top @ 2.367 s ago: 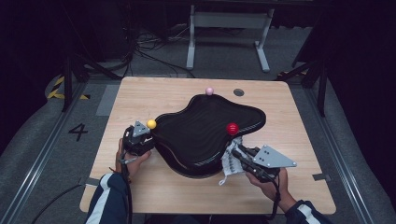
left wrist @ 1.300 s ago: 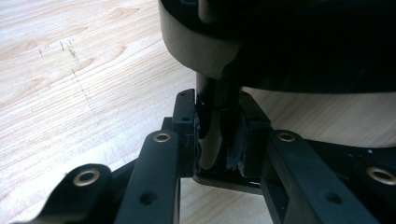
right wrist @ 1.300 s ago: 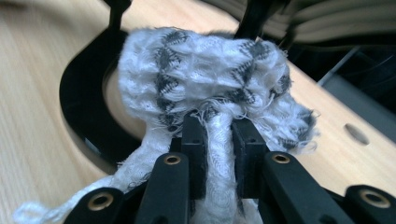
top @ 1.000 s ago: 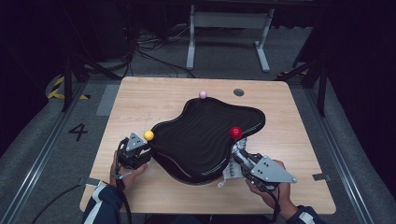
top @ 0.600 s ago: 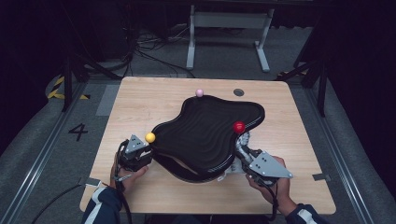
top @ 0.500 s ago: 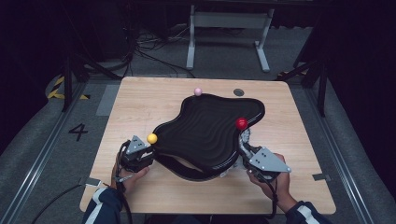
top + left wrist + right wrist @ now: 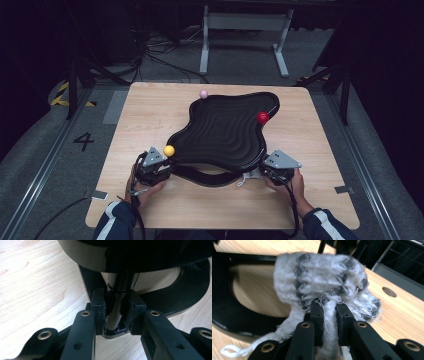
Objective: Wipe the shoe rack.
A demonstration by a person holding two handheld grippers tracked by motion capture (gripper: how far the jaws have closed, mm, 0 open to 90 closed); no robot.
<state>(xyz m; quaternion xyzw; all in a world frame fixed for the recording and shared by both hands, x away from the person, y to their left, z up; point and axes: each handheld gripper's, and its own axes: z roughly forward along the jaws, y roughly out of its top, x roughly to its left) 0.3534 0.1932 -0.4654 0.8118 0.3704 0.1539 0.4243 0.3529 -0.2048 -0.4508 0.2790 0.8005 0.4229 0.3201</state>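
The wavy black tray (image 7: 220, 135) stands on the wooden table (image 7: 150, 110), held at its near edge by both grippers. It carries a red ball (image 7: 263, 117), a yellow ball (image 7: 169, 150) and a pink ball (image 7: 203, 93), all at its rim. The left gripper (image 7: 116, 312) clamps a black post under the tray, while the right gripper (image 7: 330, 315) is closed on a white knitted cloth (image 7: 319, 280) wrapped there.

Table (image 7: 150, 115) brightly lit, surroundings dark; right gripper view blurred up close.

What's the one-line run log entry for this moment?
left gripper: shut on tray handle | right gripper: shut on cloth-wrapped handle | black tray: carried over table | balls on tray: yellow, red, pink
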